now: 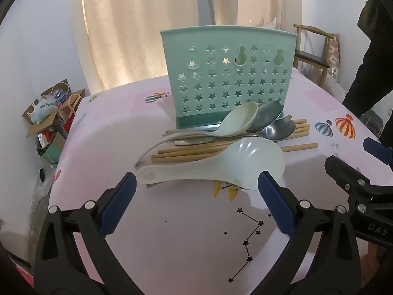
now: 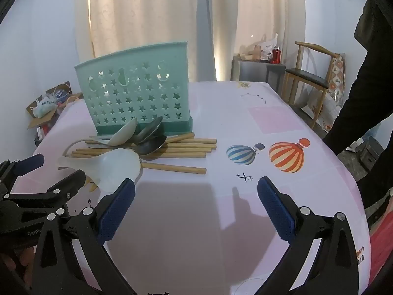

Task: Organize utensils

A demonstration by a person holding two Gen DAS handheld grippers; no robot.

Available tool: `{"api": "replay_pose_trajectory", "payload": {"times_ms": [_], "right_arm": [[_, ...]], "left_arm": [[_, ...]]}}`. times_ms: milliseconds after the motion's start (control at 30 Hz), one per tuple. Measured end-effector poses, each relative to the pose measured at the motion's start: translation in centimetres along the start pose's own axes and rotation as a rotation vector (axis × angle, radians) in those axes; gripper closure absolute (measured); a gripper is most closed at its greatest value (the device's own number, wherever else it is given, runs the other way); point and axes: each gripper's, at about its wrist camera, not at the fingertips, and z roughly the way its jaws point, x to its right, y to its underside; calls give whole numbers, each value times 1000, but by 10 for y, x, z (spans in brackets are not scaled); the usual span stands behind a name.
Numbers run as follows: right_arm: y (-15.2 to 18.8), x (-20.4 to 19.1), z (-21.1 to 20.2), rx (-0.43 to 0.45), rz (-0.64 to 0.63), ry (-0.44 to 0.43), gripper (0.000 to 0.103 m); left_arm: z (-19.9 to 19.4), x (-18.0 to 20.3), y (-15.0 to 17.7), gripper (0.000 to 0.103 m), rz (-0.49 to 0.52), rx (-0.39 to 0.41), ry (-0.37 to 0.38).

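Note:
A teal star-punched utensil holder (image 1: 226, 73) (image 2: 140, 93) stands upright on the pink table. In front of it lies a pile: several wooden chopsticks (image 1: 196, 150) (image 2: 186, 147), two metal spoons (image 1: 280, 127) (image 2: 152, 145), a cream spoon (image 1: 240, 120) (image 2: 124, 132) and a large white rice ladle (image 1: 221, 164) (image 2: 115, 164) nearest me. My left gripper (image 1: 196, 191) is open and empty, its fingertips flanking the ladle's near edge. My right gripper (image 2: 196, 191) is open and empty over bare tablecloth, right of the ladle.
The pink tablecloth (image 2: 245, 123) has balloon prints (image 2: 287, 157). A wooden chair (image 2: 309, 78) stands at the back right, a person in black (image 2: 368, 86) at the right edge, and cardboard boxes of clutter (image 1: 49, 118) on the floor at left.

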Motion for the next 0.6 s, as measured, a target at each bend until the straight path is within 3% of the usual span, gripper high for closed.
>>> {"api": "replay_pose_trajectory", "payload": {"times_ms": [600], "right_arm": [[0,1,1,-1,4,1,5]], "left_arm": [[2,1,-1,7,9,-3,4]]}}
